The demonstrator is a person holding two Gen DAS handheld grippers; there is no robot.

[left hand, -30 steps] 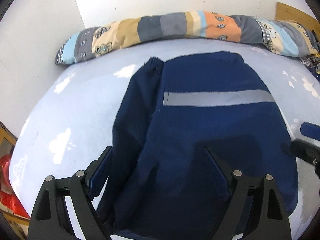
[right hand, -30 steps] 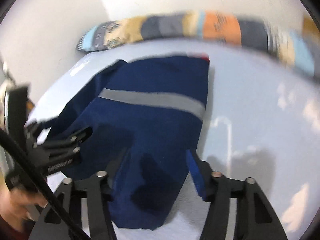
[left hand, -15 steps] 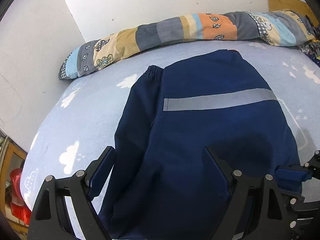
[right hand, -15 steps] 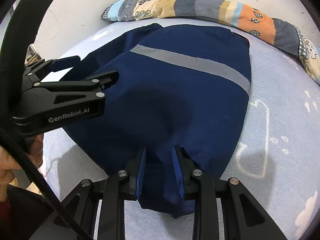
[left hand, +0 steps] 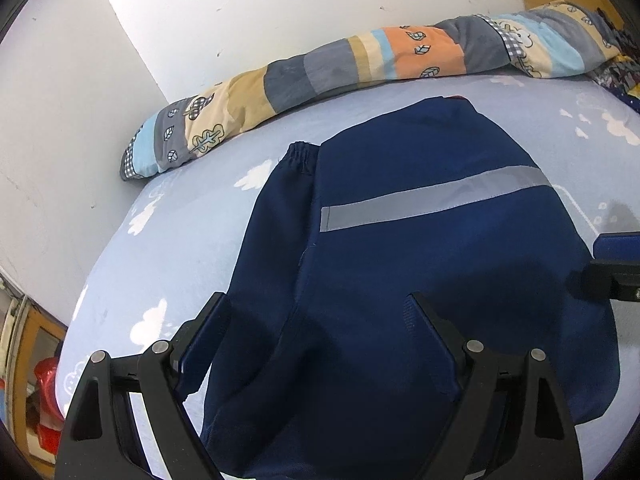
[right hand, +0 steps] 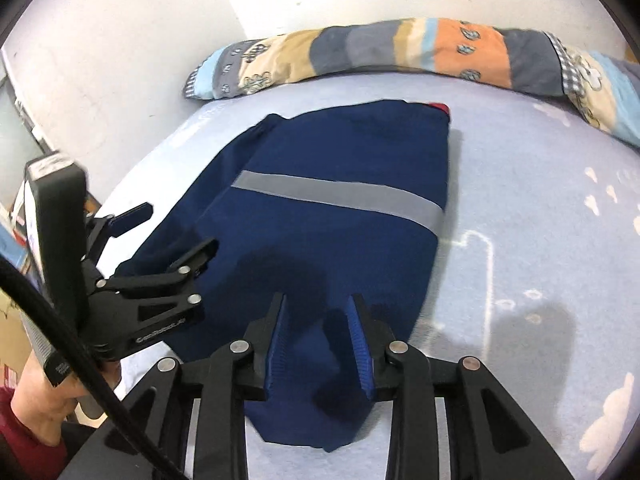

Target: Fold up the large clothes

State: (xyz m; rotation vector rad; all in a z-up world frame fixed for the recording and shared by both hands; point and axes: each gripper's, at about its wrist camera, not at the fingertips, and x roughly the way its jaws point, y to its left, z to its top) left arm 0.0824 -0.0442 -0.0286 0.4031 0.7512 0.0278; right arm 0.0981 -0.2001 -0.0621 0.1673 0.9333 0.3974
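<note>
Blue-padded fingers (right hand: 357,342) of the right gripper (right hand: 318,344) are set a little apart, straddling the near hem of the navy garment (right hand: 320,216); their jaws have just been easing wider after a squeeze, and cloth is seen between them, though whether the pads press it cannot be told. Off to their left, the left gripper (left hand: 318,344) is held spread wide above the same near edge, nothing clamped between its fingers (left hand: 430,344). Beyond both pairs of fingers, the garment is laid flat on the pale blue bed (left hand: 180,240), with a grey reflective stripe (left hand: 432,200) crossing it. At the garment's far-left corner, an elastic cuff (left hand: 298,156) is spotted. Farther out, a patchwork bolster (left hand: 360,68) is stretched along the white wall (left hand: 280,12).
</note>
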